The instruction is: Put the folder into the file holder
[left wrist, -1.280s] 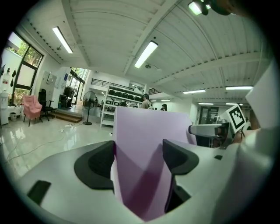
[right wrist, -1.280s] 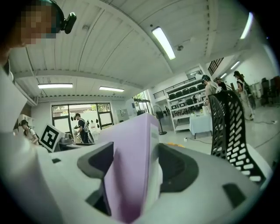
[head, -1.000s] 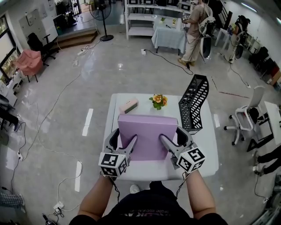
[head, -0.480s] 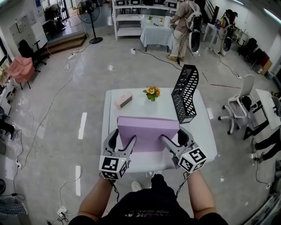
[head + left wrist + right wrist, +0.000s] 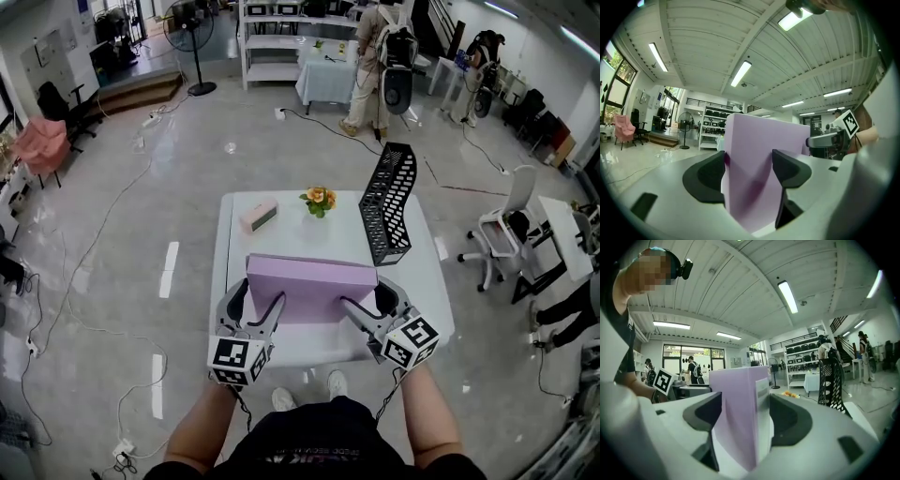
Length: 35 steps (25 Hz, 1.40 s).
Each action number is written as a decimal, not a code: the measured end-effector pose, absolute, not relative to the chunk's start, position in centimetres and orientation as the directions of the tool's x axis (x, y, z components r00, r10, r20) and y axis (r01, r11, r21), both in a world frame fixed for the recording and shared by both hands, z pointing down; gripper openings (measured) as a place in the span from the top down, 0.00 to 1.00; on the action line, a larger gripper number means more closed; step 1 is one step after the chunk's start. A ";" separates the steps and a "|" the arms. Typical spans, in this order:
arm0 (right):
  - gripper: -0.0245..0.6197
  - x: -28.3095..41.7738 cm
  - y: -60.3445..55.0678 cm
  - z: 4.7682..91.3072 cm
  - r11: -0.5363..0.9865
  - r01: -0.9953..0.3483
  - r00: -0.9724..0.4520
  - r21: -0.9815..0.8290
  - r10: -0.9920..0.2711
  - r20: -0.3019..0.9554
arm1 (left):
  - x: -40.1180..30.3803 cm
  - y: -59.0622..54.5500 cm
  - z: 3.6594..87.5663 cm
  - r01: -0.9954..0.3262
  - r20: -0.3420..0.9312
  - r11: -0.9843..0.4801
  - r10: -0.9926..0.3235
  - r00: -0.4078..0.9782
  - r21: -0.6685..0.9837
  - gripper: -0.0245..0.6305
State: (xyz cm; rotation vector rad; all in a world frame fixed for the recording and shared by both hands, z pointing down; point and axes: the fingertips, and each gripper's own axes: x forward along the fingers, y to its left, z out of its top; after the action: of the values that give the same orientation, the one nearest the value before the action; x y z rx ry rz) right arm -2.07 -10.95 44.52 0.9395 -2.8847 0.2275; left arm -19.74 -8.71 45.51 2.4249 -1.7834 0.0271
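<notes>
The purple folder [image 5: 311,286] is held up on edge over the near half of the white table [image 5: 342,234], one gripper at each end. My left gripper [image 5: 255,302] has the folder's left end between its pads [image 5: 712,176], and its jaws are closing on it. The folder [image 5: 759,168] fills the gap between those pads. My right gripper [image 5: 370,302] is shut on the right end, where the folder [image 5: 736,413] shows its spine label. The black mesh file holder [image 5: 386,216] stands upright at the table's far right, apart from the folder, and also appears as the file holder [image 5: 832,380] ahead on the right.
A pink box [image 5: 258,217] and a small bunch of flowers [image 5: 318,199] sit at the table's far side. A white office chair [image 5: 497,239] stands to the right of the table. A person [image 5: 375,56] walks near shelves in the background. Cables run over the floor.
The folder has tipped up from a flatter slant to stand more on edge between the two grippers. The person in the background has walked to the left.
</notes>
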 end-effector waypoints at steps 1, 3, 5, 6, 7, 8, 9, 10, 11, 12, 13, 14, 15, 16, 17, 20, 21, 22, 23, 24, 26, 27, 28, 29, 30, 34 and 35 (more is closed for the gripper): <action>0.46 -2.1 -10.9 44.5 0.810 -0.578 -0.814 -0.104 -0.562 0.145 | -19.7 -8.6 45.5 -0.952 0.090 -0.290 -0.950 0.298 0.097 0.48; 0.46 -2.0 -10.8 44.4 0.830 -0.551 -0.830 -0.080 -0.536 0.155 | -19.6 -8.5 45.4 -0.953 0.084 -0.287 -0.952 0.295 0.099 0.48; 0.46 -1.7 -11.0 44.0 0.849 -0.524 -0.846 -0.062 -0.511 0.151 | -19.5 -8.4 45.3 -0.955 0.079 -0.278 -0.955 0.286 0.098 0.48; 0.46 -1.6 -11.2 43.8 0.860 -0.507 -0.856 -0.060 -0.495 0.146 | -19.5 -8.3 45.3 -0.957 0.079 -0.272 -0.957 0.280 0.097 0.48; 0.46 -1.6 -11.3 43.6 0.872 -0.487 -0.868 -0.058 -0.475 0.142 | -19.4 -8.3 45.3 -0.960 0.080 -0.265 -0.959 0.272 0.095 0.48; 0.46 -1.7 -11.4 43.4 0.885 -0.463 -0.881 -0.053 -0.452 0.141 | -19.4 -8.2 45.3 -0.962 0.083 -0.258 -0.961 0.265 0.091 0.48; 0.46 -1.8 -11.4 43.4 0.898 -0.438 -0.892 -0.045 -0.428 0.144 | -19.4 -8.2 45.3 -0.964 0.086 -0.251 -0.962 0.258 0.087 0.48; 0.46 -2.1 -11.5 43.4 0.909 -0.415 -0.901 -0.032 -0.406 0.151 | -19.3 -8.2 45.3 -0.966 0.089 -0.244 -0.964 0.251 0.084 0.48; 0.46 -2.4 -11.5 43.4 0.919 -0.393 -0.909 -0.019 -0.385 0.160 | -19.3 -8.1 45.3 -0.968 0.091 -0.237 -0.966 0.244 0.082 0.48; 0.46 -2.7 -11.5 43.6 0.928 -0.374 -0.915 -0.009 -0.367 0.170 | -19.3 -8.0 45.4 -0.970 0.094 -0.228 -0.967 0.235 0.081 0.48; 0.46 -3.0 -11.5 43.7 0.935 -0.356 -0.920 -0.003 -0.349 0.178 | -19.3 -7.9 45.4 -0.973 0.097 -0.218 -0.969 0.225 0.081 0.48; 0.46 -3.3 -11.5 43.9 0.941 -0.340 -0.925 -0.001 -0.334 0.183 | -19.3 -7.8 45.3 -0.975 0.099 -0.208 -0.971 0.216 0.081 0.48; 0.46 -3.5 -11.5 44.1 0.945 -0.326 -0.929 -0.001 -0.320 0.185 | -19.3 -7.7 45.3 -0.976 0.100 -0.200 -0.973 0.208 0.082 0.48; 0.46 -3.7 -11.5 44.2 0.949 -0.314 -0.933 -0.001 -0.308 0.185 | -19.3 -7.6 45.3 -0.978 0.101 -0.192 -0.975 0.200 0.082 0.48; 0.46 -4.0 -11.5 44.3 0.953 -0.302 -0.937 -0.001 -0.296 0.186 | -19.3 -7.6 45.3 -0.979 0.103 -0.185 -0.976 0.193 0.081 0.48; 0.46 -4.7 -11.4 44.5 0.967 -0.256 -0.950 -0.003 -0.251 0.185 | -19.3 -7.4 45.2 -0.984 0.110 -0.162 -0.979 0.169 0.073 0.49; 0.46 -4.9 -11.4 44.5 0.971 -0.240 -0.955 -0.004 -0.235 0.183 | -19.3 -7.4 45.2 -0.986 0.113 -0.152 -0.981 0.160 0.072 0.49; 0.47 -5.1 -11.4 44.5 0.975 -0.223 -0.959 -0.004 -0.219 0.181 | -19.2 -7.3 45.2 -0.987 0.115 -0.143 -0.982 0.150 0.072 0.49; 0.48 -5.3 -11.3 44.5 0.978 -0.208 -0.962 -0.003 -0.204 0.179 | -19.2 -7.2 45.2 -0.988 0.116 -0.133 -0.983 0.141 0.075 0.49; 0.49 -5.4 -11.2 44.5 0.981 -0.193 -0.966 -0.001 -0.190 0.177 | -19.1 -7.1 45.2 -0.989 0.118 -0.124 -0.984 0.132 0.077 0.49; 0.51 -5.6 -11.0 44.6 0.986 -0.168 -0.971 0.002 -0.165 0.172 | -18.9 -6.9 45.3 -0.991 0.121 -0.107 -0.986 0.116 0.079 0.49; 0.52 -5.7 -10.9 44.7 0.988 -0.156 -0.974 0.003 -0.154 0.169 | -18.8 -6.8 45.4 -0.992 0.124 -0.100 -0.986 0.109 0.078 0.49; 0.54 -5.8 -10.7 44.7 0.990 -0.144 -0.976 0.005 -0.143 0.166 | -18.8 -6.7 45.4 -0.993 0.128 -0.092 -0.987 0.102 0.076 0.49; 0.54 -5.9 -10.6 44.6 0.991 -0.134 -0.977 0.010 -0.133 0.163 | -18.8 -6.5 45.5 -0.994 0.133 -0.084 -0.987 0.093 0.074 0.49; 0.55 -6.0 -10.4 44.5 0.992 -0.124 -0.979 0.015 -0.125 0.161 | -18.9 -6.4 45.5 -0.995 0.138 -0.074 -0.987 0.084 0.074 0.49; 0.58 -6.2 -9.5 44.5 0.994 -0.092 -0.978 0.063 -0.102 0.182 | -18.9 -6.0 45.4 -0.996 0.152 -0.033 -0.987 0.045 0.080 0.49; 0.61 -6.2 -9.1 44.6 0.993 -0.076 -0.976 0.086 -0.091 0.198 | -18.9 -5.9 45.4 -0.996 0.156 -0.025 -0.987 0.038 0.081 0.49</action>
State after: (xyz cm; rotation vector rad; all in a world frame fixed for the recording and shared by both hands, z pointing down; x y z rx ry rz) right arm -6.21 -9.11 44.64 0.1240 -2.9334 -0.1147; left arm -18.88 -5.88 45.37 2.1354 -2.0684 0.0837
